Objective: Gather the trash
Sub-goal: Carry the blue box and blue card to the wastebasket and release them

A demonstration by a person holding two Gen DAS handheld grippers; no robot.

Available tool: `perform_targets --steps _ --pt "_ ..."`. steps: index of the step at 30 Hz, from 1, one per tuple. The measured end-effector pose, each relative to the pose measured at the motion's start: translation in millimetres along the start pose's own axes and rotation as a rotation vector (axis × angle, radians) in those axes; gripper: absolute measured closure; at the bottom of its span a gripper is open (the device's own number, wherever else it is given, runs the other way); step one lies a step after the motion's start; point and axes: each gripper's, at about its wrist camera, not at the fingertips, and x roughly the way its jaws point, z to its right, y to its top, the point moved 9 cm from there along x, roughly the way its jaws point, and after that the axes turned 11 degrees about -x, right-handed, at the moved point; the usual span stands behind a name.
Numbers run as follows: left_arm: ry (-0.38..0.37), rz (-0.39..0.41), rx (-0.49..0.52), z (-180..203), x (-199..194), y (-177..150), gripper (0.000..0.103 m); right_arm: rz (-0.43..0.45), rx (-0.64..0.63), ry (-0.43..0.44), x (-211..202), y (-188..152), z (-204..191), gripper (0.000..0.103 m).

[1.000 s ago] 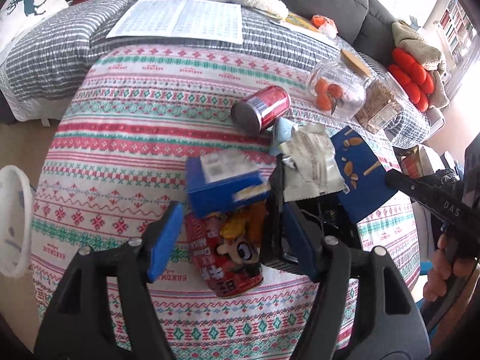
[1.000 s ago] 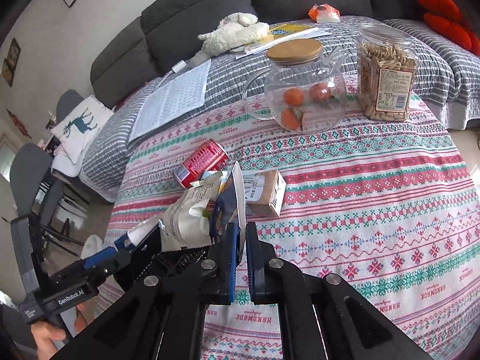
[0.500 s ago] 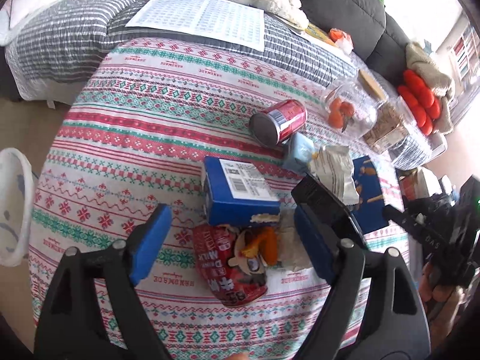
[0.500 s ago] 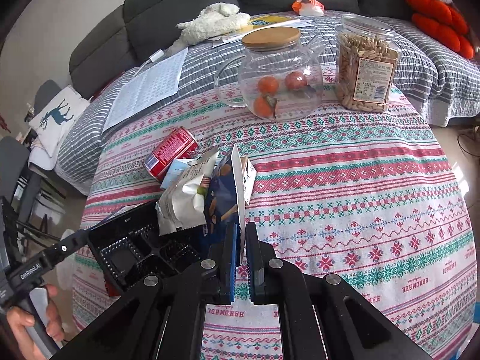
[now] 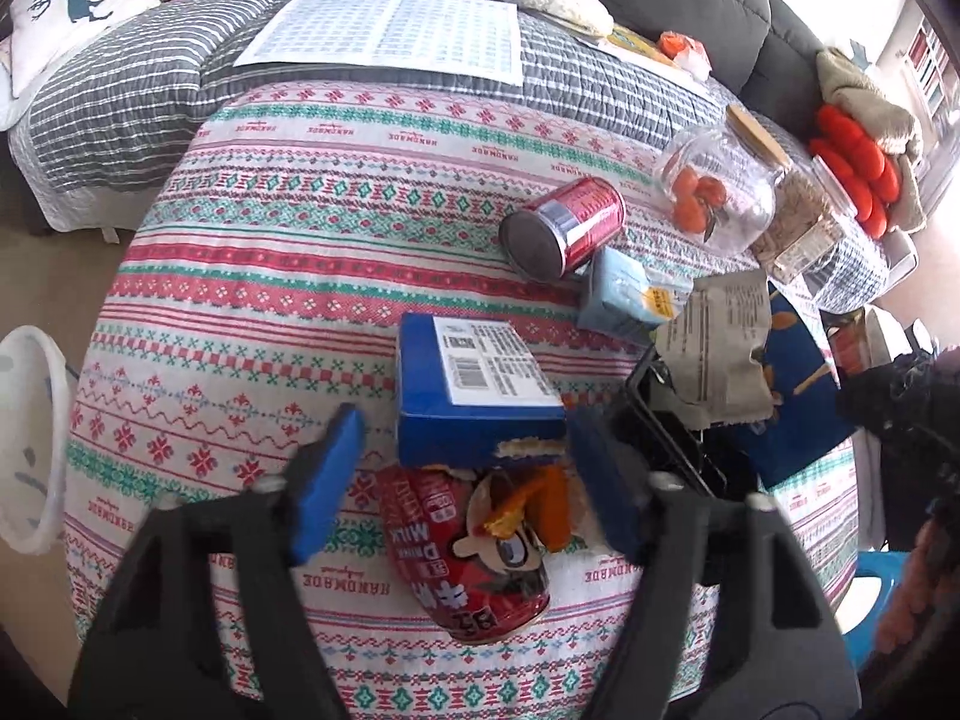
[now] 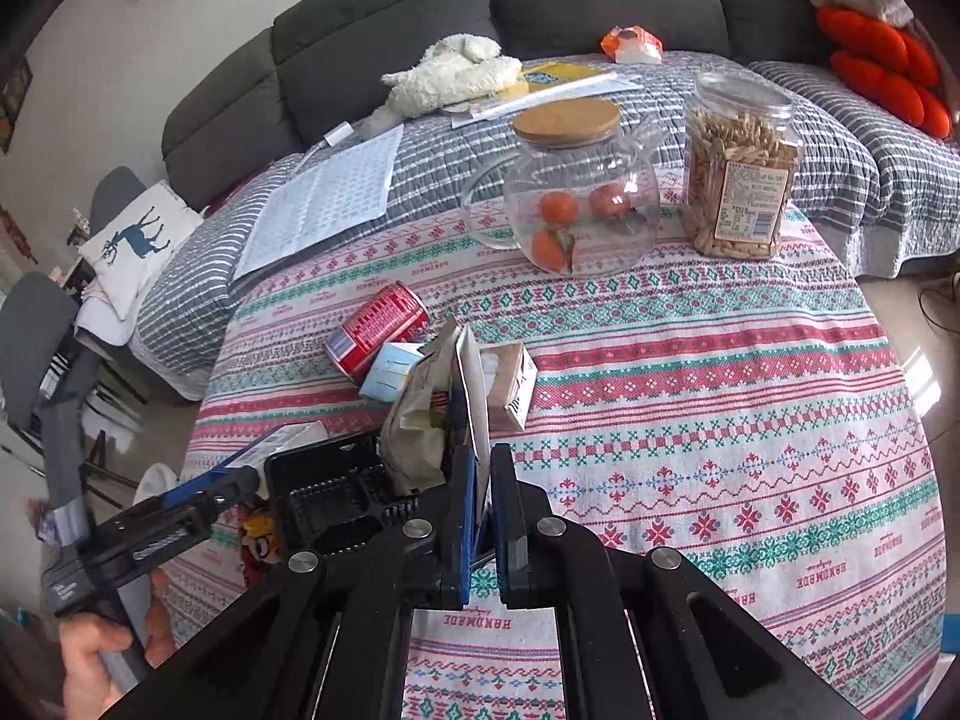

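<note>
My left gripper is open above a blue carton and a red milk can with an orange wrapper on it. My right gripper is shut on a blue snack bag, which also shows in the left wrist view. A crumpled paper wrapper rests in the black plastic tray beside the bag. A red soda can and a light blue small carton lie on their sides further back. A tan small carton lies behind the bag.
A glass jar with oranges and a jar of snacks stand at the table's far edge. A white bin rim is off the table's left side. A sofa with a striped blanket lies behind.
My left gripper has let go of the black tray and moved left, now open over the blue carton and milk can. My right gripper still holds the blue bag by the tray.
</note>
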Motion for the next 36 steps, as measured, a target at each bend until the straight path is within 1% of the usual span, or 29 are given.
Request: perform_targets --steps 3,11,15,19,24,26,32,36 --pt "0.006 0.010 -0.002 -0.3 -0.3 -0.4 0.044 0.032 -0.004 0.005 -11.8 3.2 -2.9 0.098" --pt "-0.037 0.065 -0.020 -3.0 -25.6 3.2 0.044 0.073 0.010 0.007 -32.7 5.0 -2.6 0.098" --pt "-0.048 0.087 -0.028 -14.0 -42.2 4.5 0.044 0.115 0.016 0.027 -49.4 9.7 -7.6 0.098" --pt "-0.035 0.124 -0.029 -33.9 -61.0 9.8 0.044 0.152 0.003 0.064 -62.7 15.3 -25.6 0.098" --pt "0.000 0.176 -0.055 -78.6 -89.3 17.5 0.044 0.170 -0.031 0.111 -63.0 22.1 -60.8 0.098" --pt "0.022 0.195 -0.076 -103.6 -100.3 20.0 0.044 0.167 -0.054 0.132 -59.2 23.7 -78.4 0.098" --pt "0.113 0.227 -0.167 -185.1 -121.8 20.8 0.044 0.140 -0.146 0.199 -37.0 27.5 -150.1 0.098" --pt "0.171 0.236 -0.225 -236.4 -130.5 16.7 0.044 0.102 -0.198 0.237 -13.2 24.8 -200.3 0.098"
